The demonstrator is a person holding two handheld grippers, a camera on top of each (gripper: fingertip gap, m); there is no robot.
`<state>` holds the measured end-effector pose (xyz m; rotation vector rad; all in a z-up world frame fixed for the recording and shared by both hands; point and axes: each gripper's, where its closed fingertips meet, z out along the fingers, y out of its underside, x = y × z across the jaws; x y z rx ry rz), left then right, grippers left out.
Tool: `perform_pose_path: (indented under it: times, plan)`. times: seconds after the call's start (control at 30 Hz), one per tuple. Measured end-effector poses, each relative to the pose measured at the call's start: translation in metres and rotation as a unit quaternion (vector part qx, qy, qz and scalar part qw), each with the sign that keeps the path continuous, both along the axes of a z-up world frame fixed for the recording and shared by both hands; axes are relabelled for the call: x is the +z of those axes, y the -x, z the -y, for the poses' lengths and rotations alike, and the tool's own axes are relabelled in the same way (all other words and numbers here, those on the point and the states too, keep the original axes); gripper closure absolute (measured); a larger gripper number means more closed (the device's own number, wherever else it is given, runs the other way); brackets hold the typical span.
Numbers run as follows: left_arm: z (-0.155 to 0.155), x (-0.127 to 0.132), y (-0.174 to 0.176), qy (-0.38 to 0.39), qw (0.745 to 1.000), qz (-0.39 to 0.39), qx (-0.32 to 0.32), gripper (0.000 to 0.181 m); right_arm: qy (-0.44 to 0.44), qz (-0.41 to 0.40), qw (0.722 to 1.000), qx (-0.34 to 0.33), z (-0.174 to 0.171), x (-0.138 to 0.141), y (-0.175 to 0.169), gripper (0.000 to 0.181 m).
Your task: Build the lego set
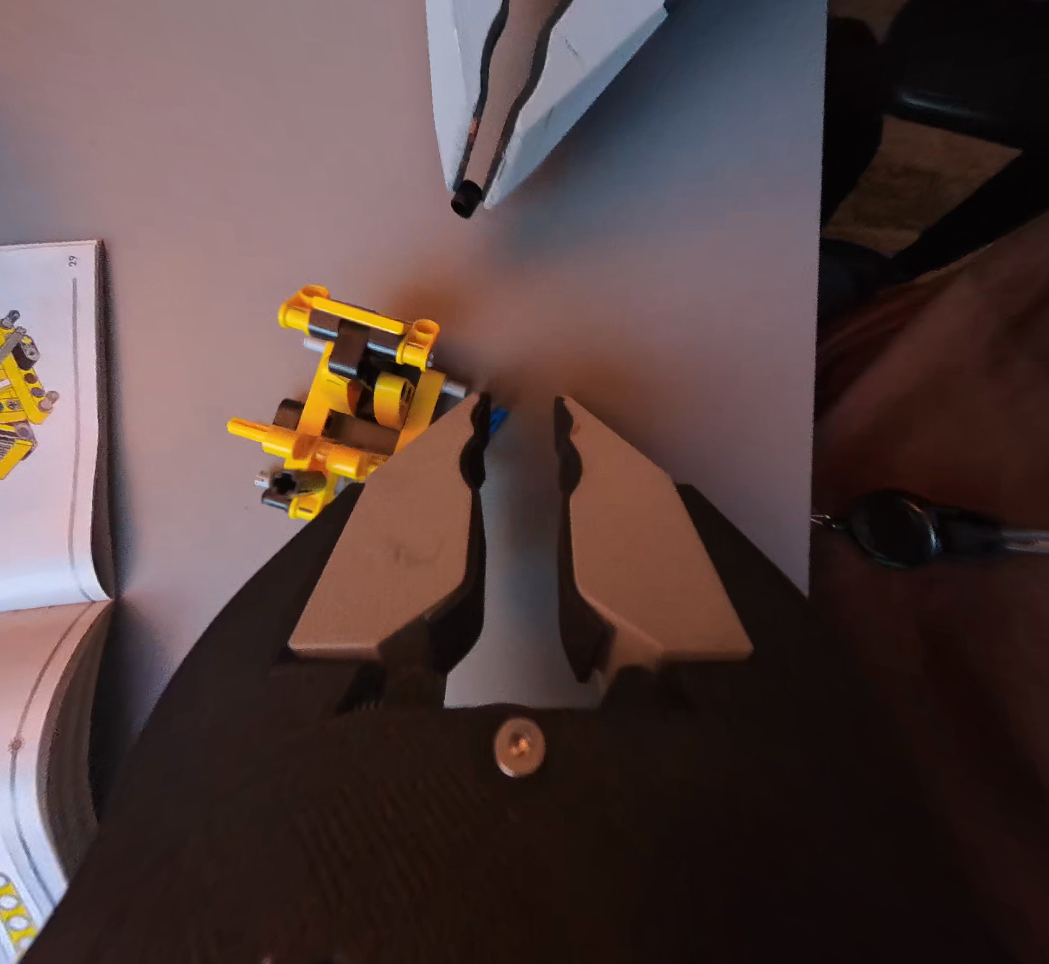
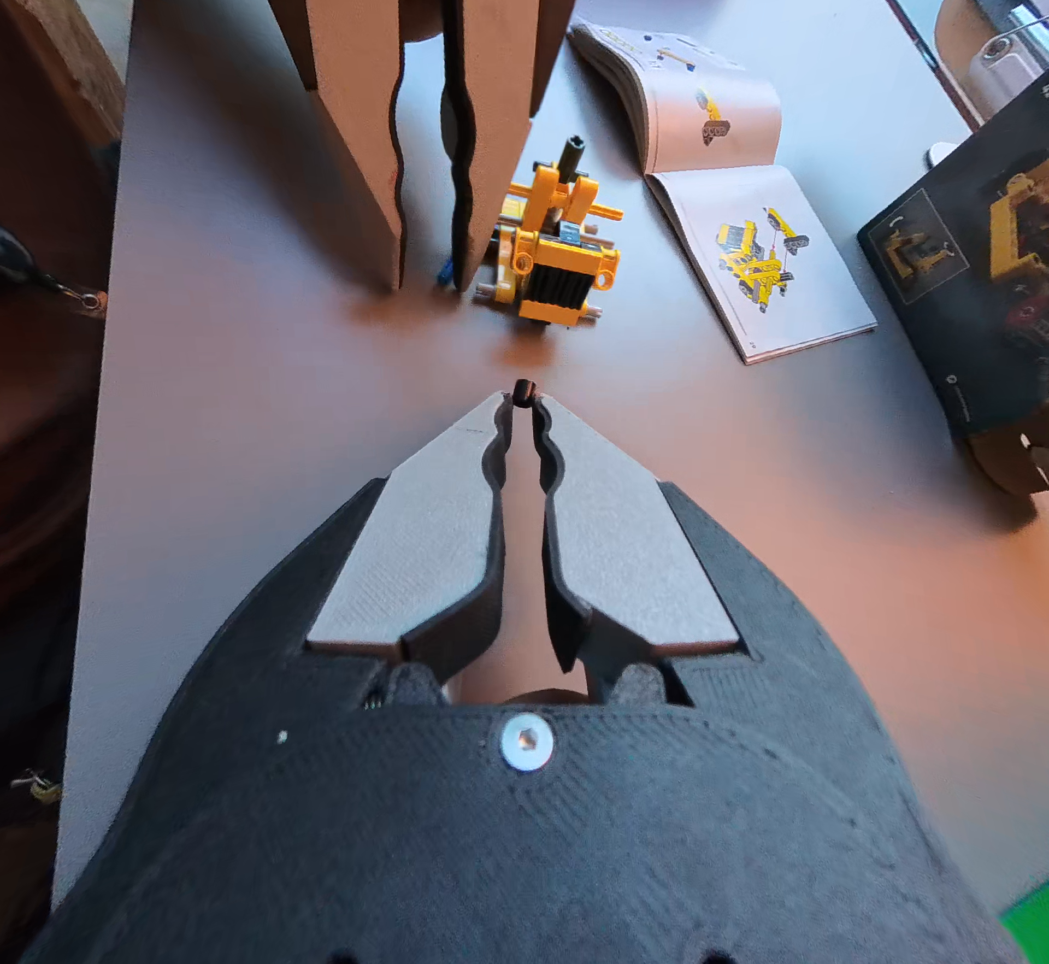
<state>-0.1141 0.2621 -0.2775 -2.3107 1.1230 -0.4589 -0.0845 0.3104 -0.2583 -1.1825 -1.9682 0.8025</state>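
A yellow and black lego model (image 1: pixel 346 397) stands on the grey table (image 1: pixel 227 113), also in the right wrist view (image 2: pixel 553 255). My left gripper (image 1: pixel 519 406) is open and empty, fingertips down on the table just right of the model; a small blue piece (image 1: pixel 499 420) shows by its left finger. It also shows in the right wrist view (image 2: pixel 428 284). My right gripper (image 2: pixel 523 397) is shut on a small black peg (image 2: pixel 523 393), held above the table short of the model. It also shows in the left wrist view (image 1: pixel 474 193) with the peg (image 1: pixel 466 197).
An open instruction booklet (image 2: pixel 749 232) lies right of the model, also at the left edge of the left wrist view (image 1: pixel 51 414). The dark lego box (image 2: pixel 965 284) lies farther right. The table edge (image 1: pixel 817 312) runs close by my left gripper. There is about 7 cm between the tips of the two grippers.
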Motion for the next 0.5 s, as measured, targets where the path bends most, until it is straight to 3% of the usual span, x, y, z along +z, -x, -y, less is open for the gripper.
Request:
perform_pose_path:
  times: [0.23, 0.5]
  plan:
    - [0.013, -0.001, -0.016, 0.013, 1.000, 0.020, 0.002, 0.181, 0.004, -0.002, 1.000, 0.010, 0.002, 0.001, -0.007, 0.178]
    - [0.029, 0.000, -0.007, 0.009, 0.998, 0.066, 0.011, 0.181, 0.007, 0.031, 0.999, 0.028, 0.024, -0.008, -0.002, 0.178]
